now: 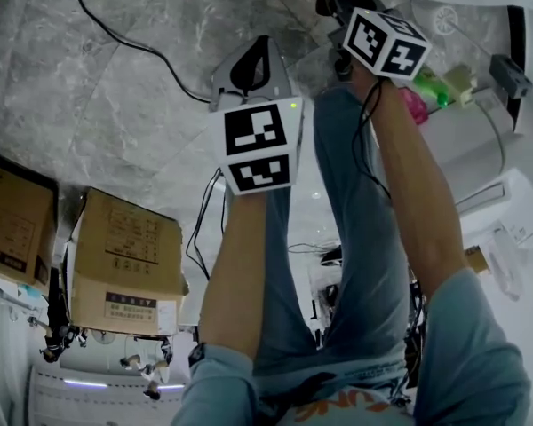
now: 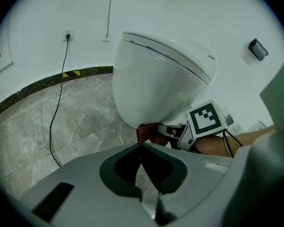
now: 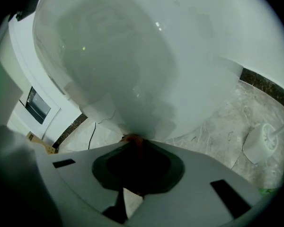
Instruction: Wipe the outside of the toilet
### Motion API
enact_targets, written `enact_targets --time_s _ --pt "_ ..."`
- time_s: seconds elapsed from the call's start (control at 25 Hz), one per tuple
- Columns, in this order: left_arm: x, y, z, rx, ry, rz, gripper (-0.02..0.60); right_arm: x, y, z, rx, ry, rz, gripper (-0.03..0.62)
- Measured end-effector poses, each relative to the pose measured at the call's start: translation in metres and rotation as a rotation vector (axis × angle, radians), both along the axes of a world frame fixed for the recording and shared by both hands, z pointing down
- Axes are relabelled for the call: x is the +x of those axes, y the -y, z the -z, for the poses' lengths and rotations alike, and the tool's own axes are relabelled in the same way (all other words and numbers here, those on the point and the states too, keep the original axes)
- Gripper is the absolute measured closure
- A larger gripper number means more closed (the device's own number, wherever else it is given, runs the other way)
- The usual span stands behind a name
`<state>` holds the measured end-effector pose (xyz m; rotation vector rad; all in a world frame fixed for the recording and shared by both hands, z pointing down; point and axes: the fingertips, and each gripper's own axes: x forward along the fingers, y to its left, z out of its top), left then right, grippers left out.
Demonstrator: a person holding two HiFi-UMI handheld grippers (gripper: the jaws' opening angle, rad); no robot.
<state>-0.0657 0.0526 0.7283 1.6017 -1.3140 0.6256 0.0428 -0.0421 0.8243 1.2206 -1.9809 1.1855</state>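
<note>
A white toilet [image 2: 161, 77] stands against the wall, and its bowl [image 3: 132, 56] fills the right gripper view. My right gripper [image 3: 132, 143] is shut on a reddish-brown cloth [image 3: 134, 139] and presses it against the bowl's lower outside. The left gripper view shows that cloth [image 2: 145, 132] under the bowl, with the right gripper [image 2: 156, 129] and its marker cube behind it. My left gripper [image 2: 142, 145] hangs over the floor short of the toilet, its jaws closed tip to tip on nothing. The head view has it [image 1: 256, 51] left of the right marker cube [image 1: 386, 43].
A black cable [image 2: 57, 103] runs from a wall socket [image 2: 68, 34] across the grey marble floor. Two cardboard boxes [image 1: 124, 256] sit on the left behind me. A white brush holder [image 3: 260, 143] stands on the floor beside the toilet. My legs are below the arms.
</note>
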Motion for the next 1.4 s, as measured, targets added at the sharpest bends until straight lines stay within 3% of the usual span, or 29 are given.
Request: enact_targets --time_s 0.36,0.76,1.08,1.4 --pt "0.053 0.006 0.003 -0.017 0.005 -0.016 0.586 0.071 0.018 0.007 0.0 -0.006 -0.067 0.556" --pt "0.113 0.029 0.012 -0.008 -0.01 -0.021 0.586 0.145 0.054 0.012 0.02 -0.061 -0.053 0.556" --pt "0.129 0.041 0.029 0.008 -0.001 -0.033 0.586 0.178 0.074 0.025 0.036 -0.133 -0.015 0.557" --pt "0.128 0.04 0.072 0.031 0.012 -0.057 0.586 0.194 0.049 0.076 0.022 -0.133 -0.042 0.557"
